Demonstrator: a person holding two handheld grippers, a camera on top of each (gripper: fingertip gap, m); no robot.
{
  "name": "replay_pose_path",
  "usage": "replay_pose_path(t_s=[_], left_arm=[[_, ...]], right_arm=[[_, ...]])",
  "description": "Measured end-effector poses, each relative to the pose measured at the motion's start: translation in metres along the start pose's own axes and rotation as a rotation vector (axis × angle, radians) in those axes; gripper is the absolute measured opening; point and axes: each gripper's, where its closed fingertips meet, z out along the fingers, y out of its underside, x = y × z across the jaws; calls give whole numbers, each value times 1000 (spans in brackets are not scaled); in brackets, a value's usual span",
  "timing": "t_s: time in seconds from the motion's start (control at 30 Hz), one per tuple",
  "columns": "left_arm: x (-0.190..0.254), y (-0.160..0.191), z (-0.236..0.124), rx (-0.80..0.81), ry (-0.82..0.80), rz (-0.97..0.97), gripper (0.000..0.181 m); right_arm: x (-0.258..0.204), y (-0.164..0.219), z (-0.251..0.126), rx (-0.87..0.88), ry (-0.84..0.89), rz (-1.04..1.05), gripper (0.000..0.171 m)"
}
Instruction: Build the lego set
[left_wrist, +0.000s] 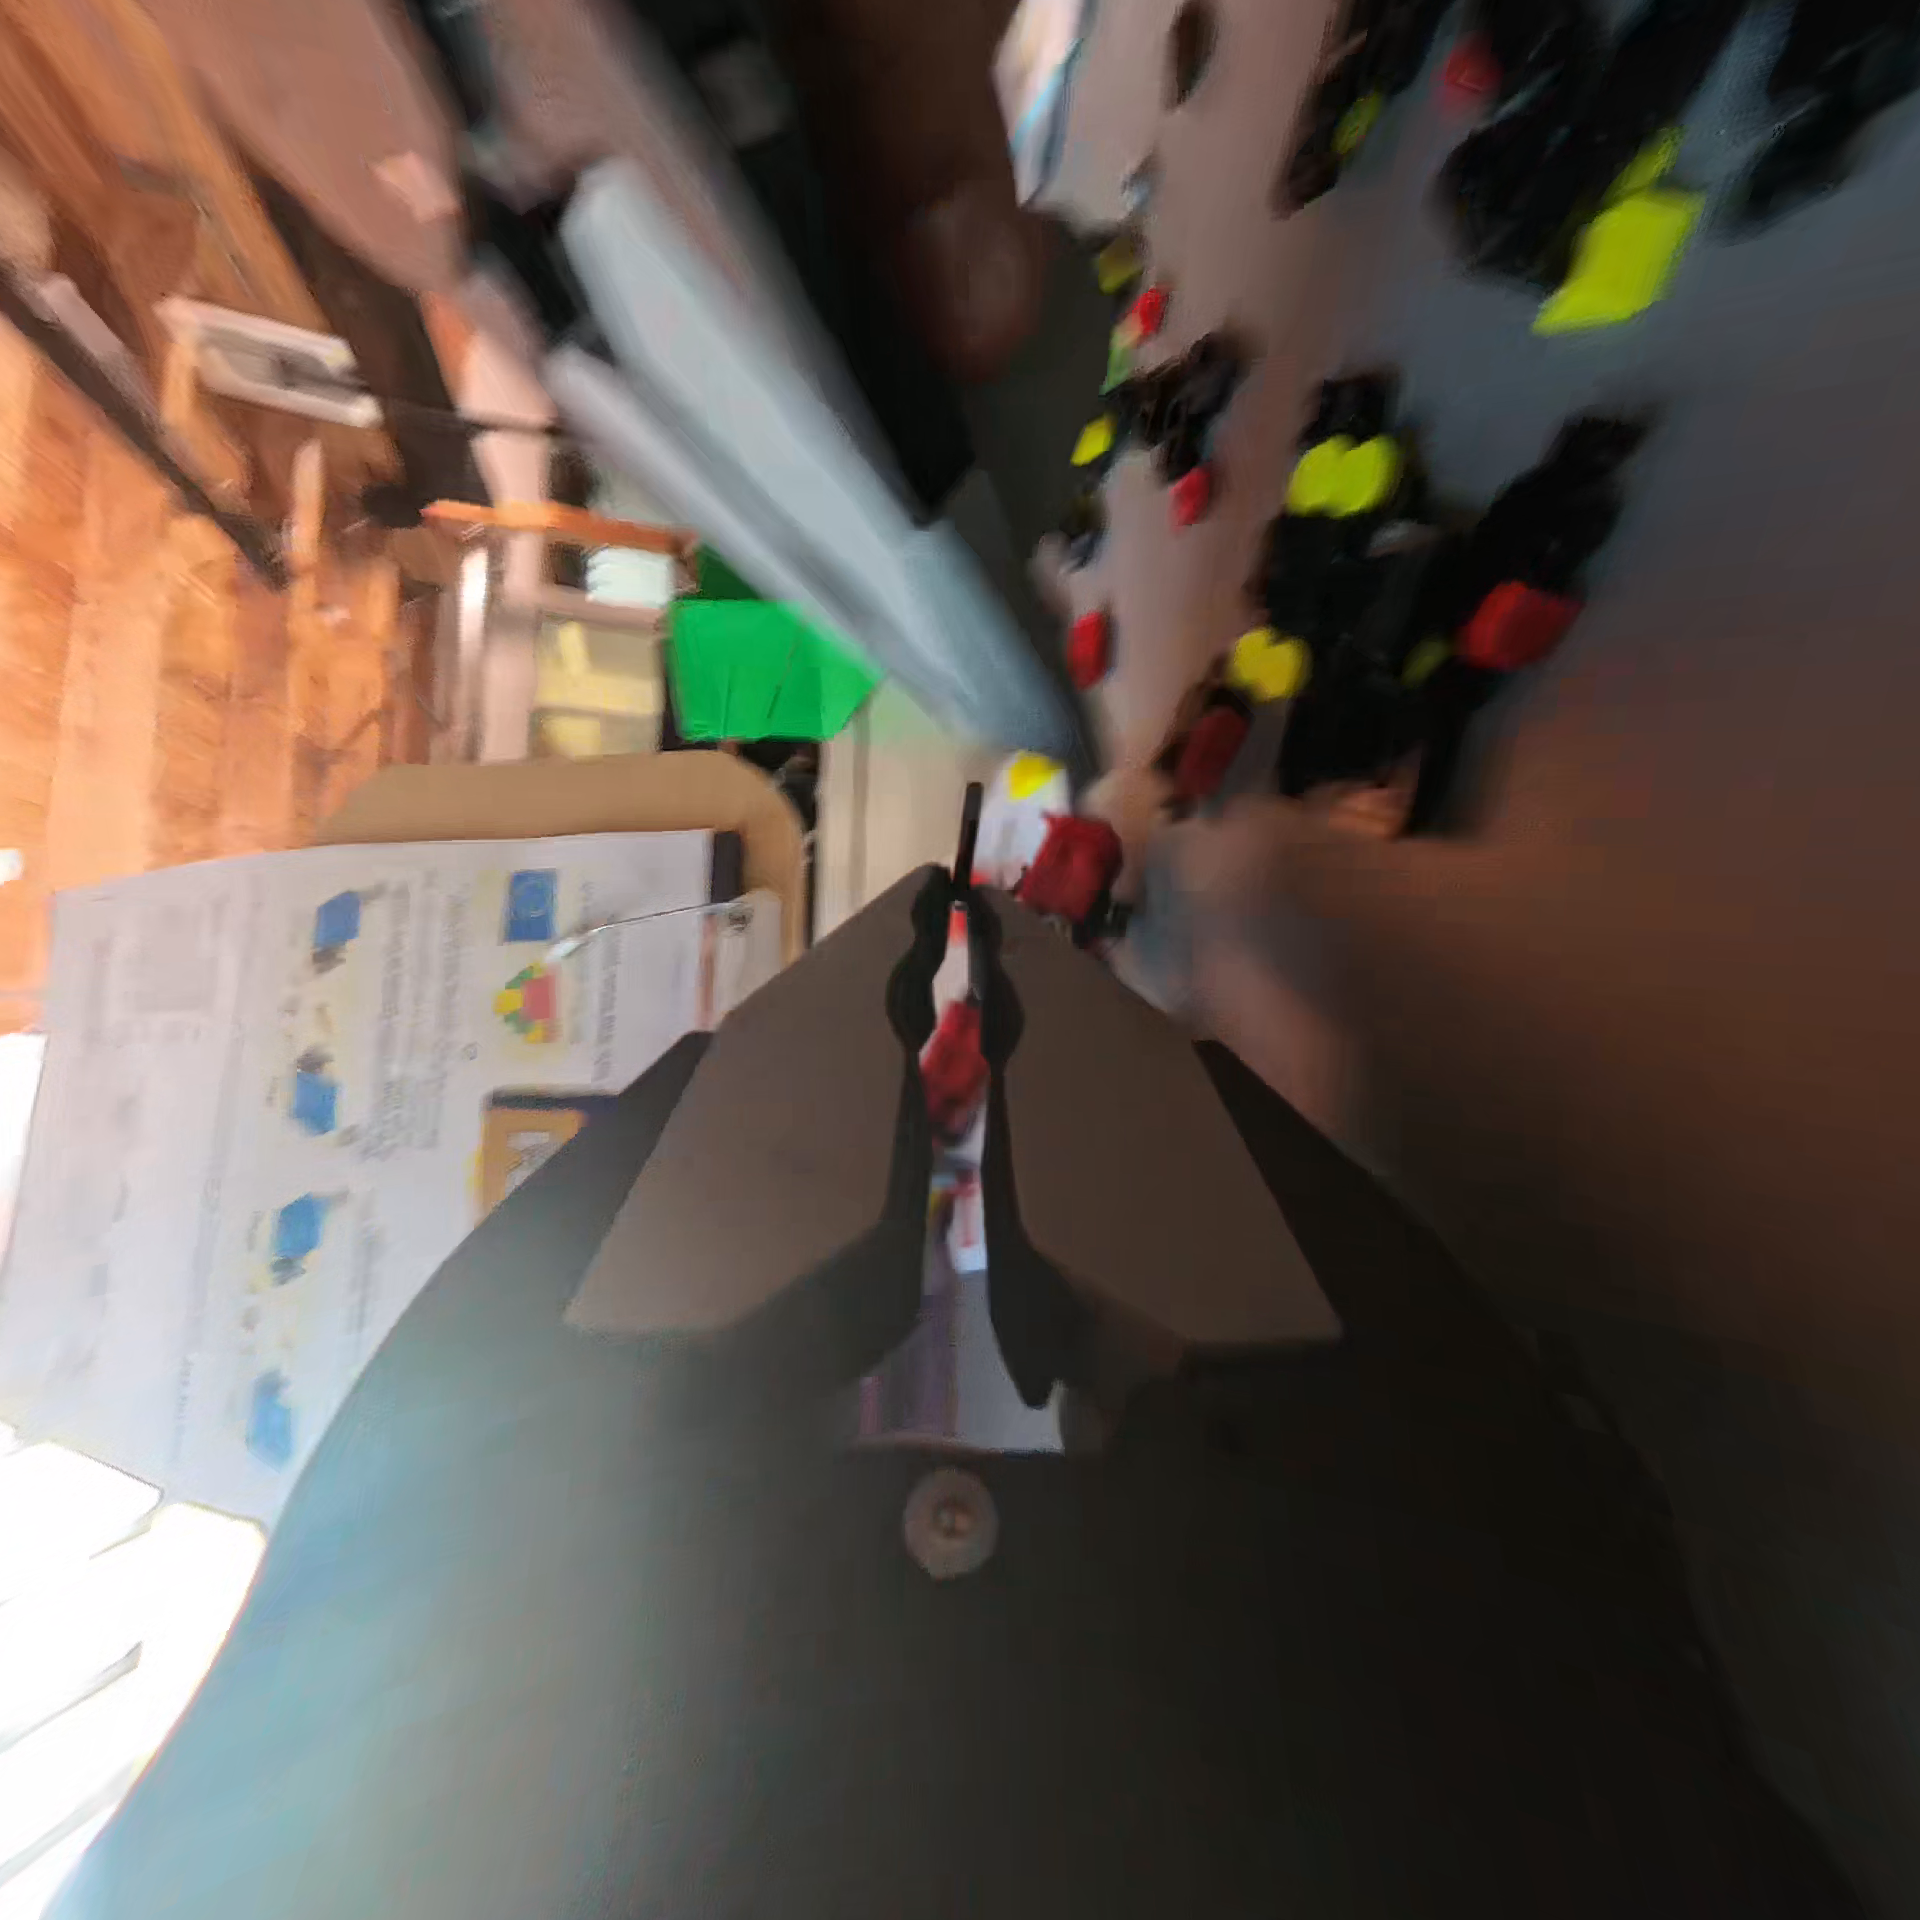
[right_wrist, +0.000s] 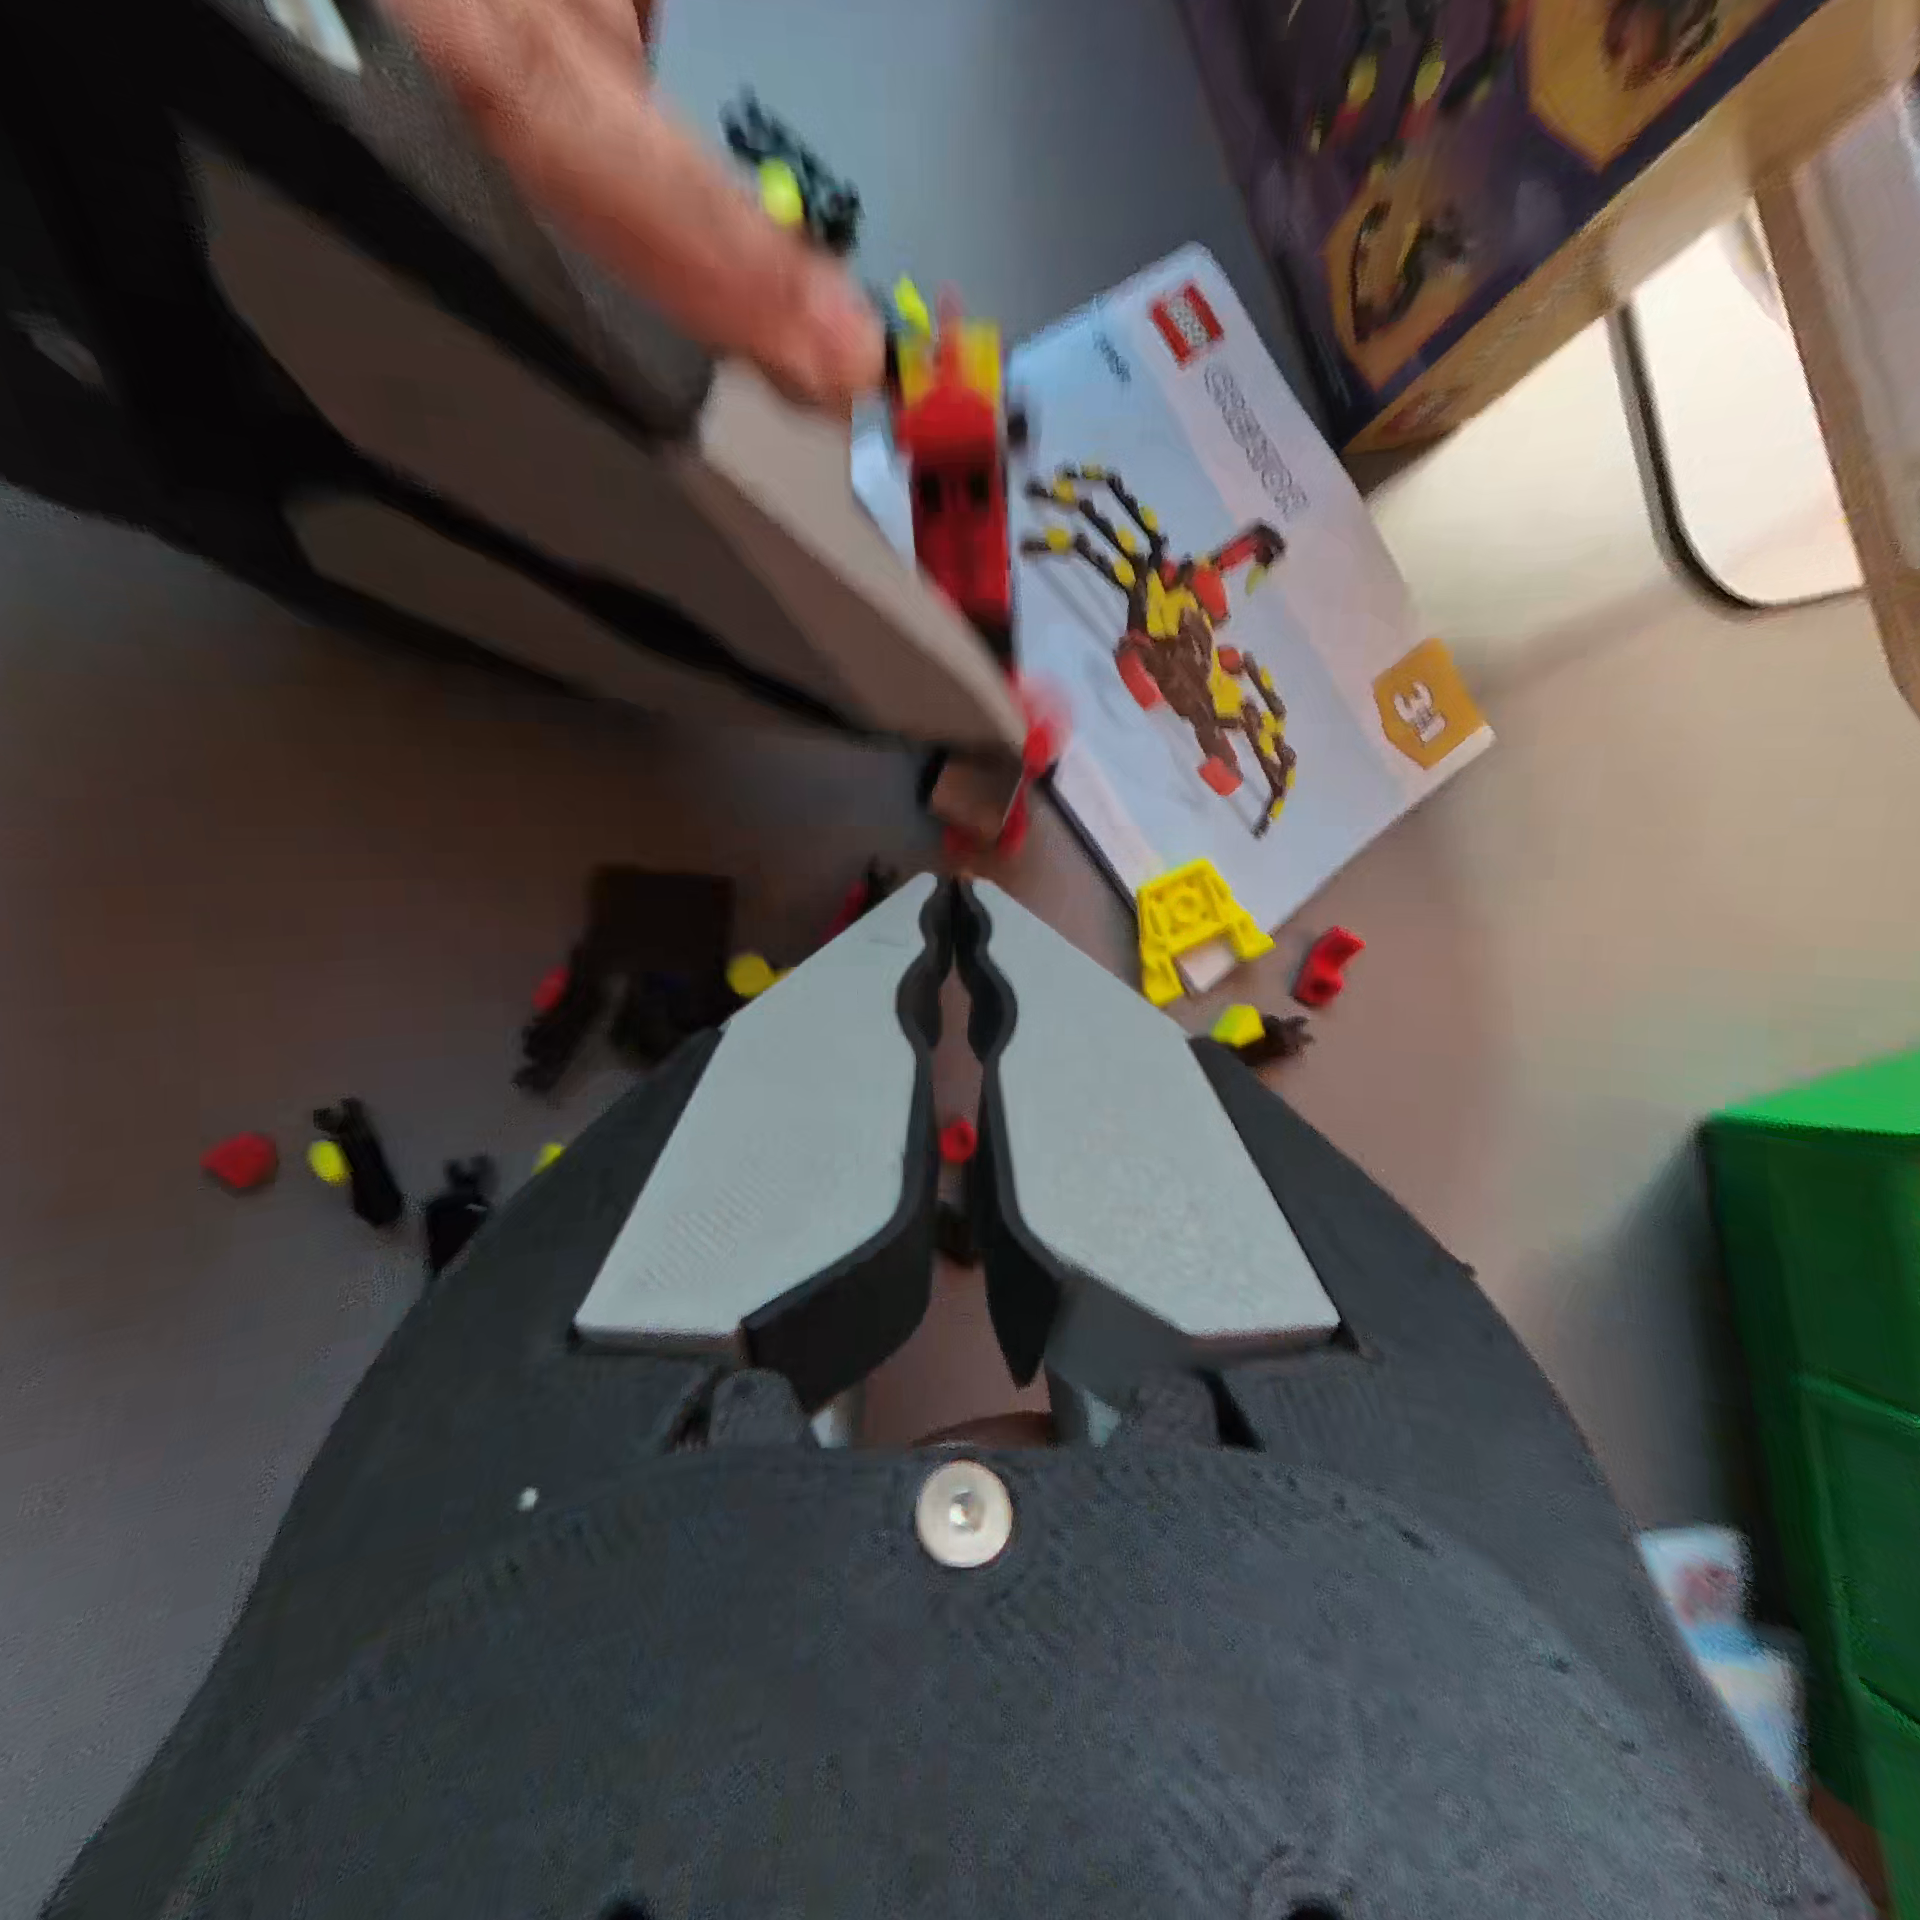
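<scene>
The left tongs (left_wrist: 964, 902) were clamped on a thin black piece (left_wrist: 970, 831), the right tongs (right_wrist: 954, 896) were together and empty just below the red partial build (right_wrist: 956, 488) held above the table (right_wrist: 312, 831), so mating them probably needed careful alignment.

Print on white lego booklet (right_wrist: 1226, 582) & blurred instruction sheet (left_wrist: 343, 1091); not copied.
</scene>
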Motion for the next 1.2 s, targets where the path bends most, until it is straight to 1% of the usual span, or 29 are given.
replay_pose_path(t_s=[0.03,0.07,0.1,0.13,0.2,0.27,0.33,0.47,0.57,0.7,0.77,0.9,0.93,1.0,1.03,1.07,1.13,1.2], left_arm=[[-12,6,0,-18,-45,-6,0],[-18,11,-1,-16,-46,-79,0],[-18,16,0,-14,-9,-163,0],[-17,20,1,-7,7,-202,0],[-13,21,4,-4,38,-231,0],[-6,12,2,45,81,-243,0],[-4,11,1,43,89,-230,0],[1,12,1,43,122,-260,0],[-1,9,-2,59,117,-314,0],[-6,11,-2,69,97,-378,0],[-16,16,-3,77,72,-489,0],[-54,35,-12,167,9,-819,1],[-59,39,-13,190,22,-887,1],[-59,34,-17,278,117,-971,0],[-59,35,-16,286,156,-1015,0],[-56,35,-15,297,220,-1072,0],[-54,25,-21,387,380,-1212,0],[-56,25,-23,436,448,-1298,0]], right_arm=[[3,12,4,-61,38,-45,0],[4,7,5,-12,50,-54,0],[0,-7,2,80,32,-34,0],[0,-18,-2,144,26,-4,0],[2,-27,-9,195,42,9,0],[7,-20,-8,178,69,-10,0],[16,-13,-5,154,108,-10,0],[26,-10,-1,163,140,28,0],[32,-6,1,153,176,24,0],[55,-2,-7,181,275,52,0],[67,-3,-15,245,288,133,0],[90,-3,-32,382,291,301,0],[95,-1,-35,403,297,328,0],[102,2,-38,434,307,366,0],[104,3,-39,441,307,377,0],[106,5,-38,440,309,383,0],[108,6,-36,439,320,385,0],[106,6,-34,440,311,381,0]])
